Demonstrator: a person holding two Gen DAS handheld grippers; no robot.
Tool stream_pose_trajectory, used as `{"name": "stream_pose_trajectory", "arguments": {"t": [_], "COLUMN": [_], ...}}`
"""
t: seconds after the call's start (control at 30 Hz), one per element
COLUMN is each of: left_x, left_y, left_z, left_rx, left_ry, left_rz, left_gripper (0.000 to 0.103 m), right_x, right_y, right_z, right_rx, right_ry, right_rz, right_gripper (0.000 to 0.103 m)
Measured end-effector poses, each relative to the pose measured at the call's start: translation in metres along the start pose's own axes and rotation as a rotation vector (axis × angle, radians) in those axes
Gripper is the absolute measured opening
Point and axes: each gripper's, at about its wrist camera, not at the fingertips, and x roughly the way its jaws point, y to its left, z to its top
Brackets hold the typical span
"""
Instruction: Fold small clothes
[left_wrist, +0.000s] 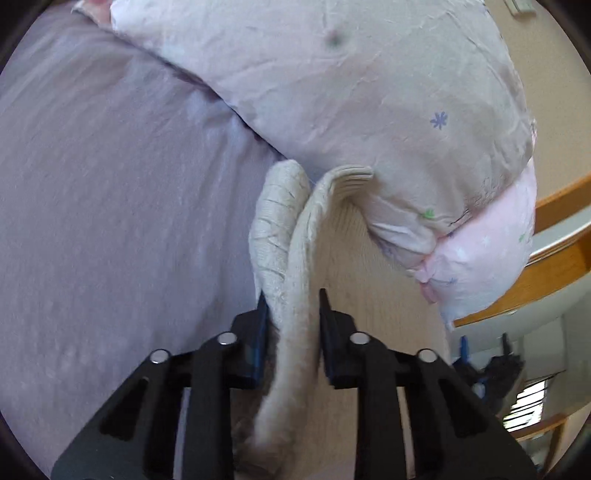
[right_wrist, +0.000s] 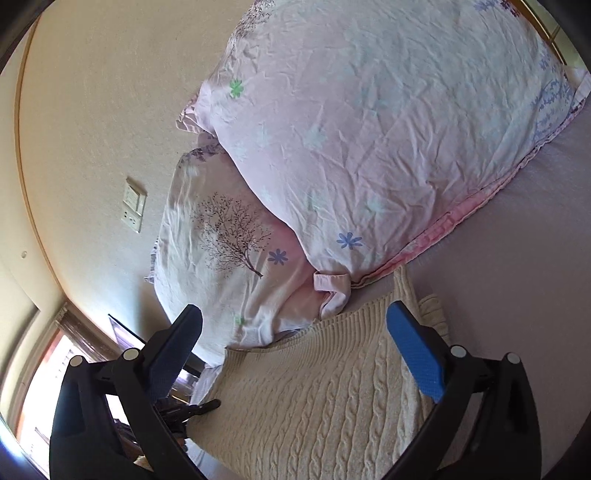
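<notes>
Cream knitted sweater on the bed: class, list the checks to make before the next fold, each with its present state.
1. Left tongs clamped on the cream knitted sweater: ok.
2. Right tongs open above the knit, holding nothing: ok.
3. Sweater lying flat: not ok, a fold stands lifted in the left wrist view.
4. Pillows clear of the sweater: not ok, its top edge reaches them.
5. Hem and second sleeve position: cannot tell.

Sweater (right_wrist: 314, 398) on bed sheet (left_wrist: 110, 221) — pillows (right_wrist: 369, 129) just behind

light: soft daylight, window (right_wrist: 55, 369) overexposed | blur: slight motion smear | edges: strong fisheye curvature, dark vignette
</notes>
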Motion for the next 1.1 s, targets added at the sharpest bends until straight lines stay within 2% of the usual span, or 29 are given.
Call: {"name": "stream_pose_trajectory", "arguments": {"t": [0.07,0.17,0.23,0.3,0.37,0.4,0.43,0.47,0.5,0.53,0.57,0.6,0.67,0.73,0.77,0.83,0.9,0.97,1.03,1.1], "left_x": [-0.007,-0.009,0.009,0.047,0.092,0.117,0.132,0.137,0.132,0.123,0.109,0.094,0.073,0.069,0.072,0.087,0.101,0.107,0.107,0.109], "left_y": [-0.015,-0.079,-0.136,-0.188,-0.227,-0.241,-0.250,-0.253,-0.254,-0.252,-0.248,-0.243,-0.228,-0.210,-0.201,-0.181,-0.170,-0.164,-0.161,-0.161], "left_z": [-0.001,-0.011,-0.025,-0.046,-0.067,-0.078,-0.086,-0.090,-0.091,-0.090,-0.086,-0.080,-0.070,-0.063,-0.062,-0.062,-0.070,-0.078,-0.084,-0.088], "left_rx": [-0.046,0.037,0.098,0.120,0.128,0.113,0.088,0.082,0.104,0.139,0.186,0.246,0.340,0.363,0.357,0.316,0.288,0.296,0.303,0.305], "left_ry": [-0.017,-0.032,0.001,0.069,0.169,0.241,0.304,0.327,0.312,0.270,0.210,0.128,0.016,-0.010,0.004,0.098,0.158,0.165,0.171,0.173], "left_rz": [-0.120,-0.255,-0.382,-0.507,-0.578,-0.616,-0.659,-0.673,-0.665,-0.639,-0.591,-0.498,-0.273,-0.116,-0.069,-0.016,0.012,0.014,-0.003,-0.007], "left_gripper": [0.018,0.017,0.016,0.016,0.021,0.029,0.029,0.032,0.045,0.062,0.069,0.075,0.077,0.080,0.080,0.080,0.080,0.080,0.080,0.081], "right_x": [-0.006,-0.019,-0.029,-0.039,-0.047,-0.049,-0.053,-0.054,-0.056,-0.056,-0.054,-0.049,-0.033,-0.015,-0.005,0.007,0.011,0.005,-0.001,0.005], "right_y": [0.004,0.009,0.011,0.010,0.004,0.001,-0.005,-0.009,-0.013,-0.017,-0.021,-0.024,-0.033,-0.041,-0.045,-0.048,-0.045,-0.036,-0.027,-0.019], "right_z": [0.002,0.009,0.014,0.019,0.024,0.025,0.029,0.031,0.033,0.034,0.036,0.036,0.032,0.023,0.018,0.010,0.007,0.008,0.011,0.006], "right_rx": [-0.014,-0.039,-0.059,-0.091,-0.101,-0.096,-0.080,-0.064,-0.042,-0.025,-0.001,0.019,0.051,0.075,0.088,0.092,0.058,0.009,-0.030,-0.074], "right_ry": [-0.009,-0.048,-0.084,-0.110,-0.115,-0.112,-0.100,-0.088,-0.073,-0.059,-0.027,0.009,0.108,0.207,0.259,0.316,0.317,0.260,0.227,0.258], "right_rz": [0.012,0.030,0.029,-0.002,-0.057,-0.069,-0.081,-0.082,-0.078,-0.075,-0.078,-0.086,-0.124,-0.177,-0.193,-0.207,-0.236,-0.270,-0.238,-0.213], "right_gripper": [0.102,0.102,0.102,0.102,0.102,0.102,0.102,0.102,0.102,0.102,0.102,0.102,0.102,0.102,0.102,0.096,0.092,0.085,0.077,0.071]}}
